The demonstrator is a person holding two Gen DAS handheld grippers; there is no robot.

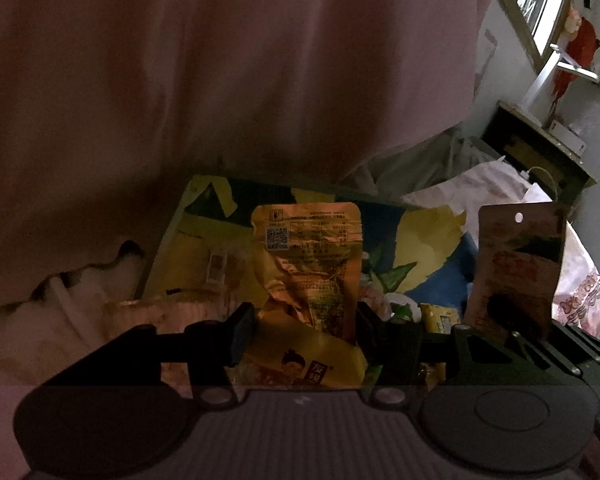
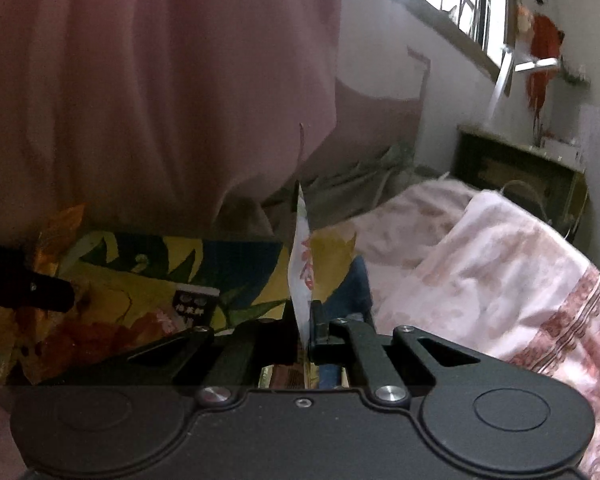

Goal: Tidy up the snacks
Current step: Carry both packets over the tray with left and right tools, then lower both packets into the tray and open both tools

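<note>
The left tongs (image 1: 300,328), half spread, pinch a crumpled orange foil snack pouch (image 1: 308,264). The right tongs (image 2: 306,320), pressed together, pinch a thin white snack packet (image 2: 302,264) edge-on. Behind at 12 o'clock hangs a pink curtain (image 1: 220,60); at 3 o'clock lies a floral quilt (image 2: 500,260).

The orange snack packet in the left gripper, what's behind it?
Behind the orange snack packet lies a yellow, blue and green patterned bag; the packet covers its middle.
</note>
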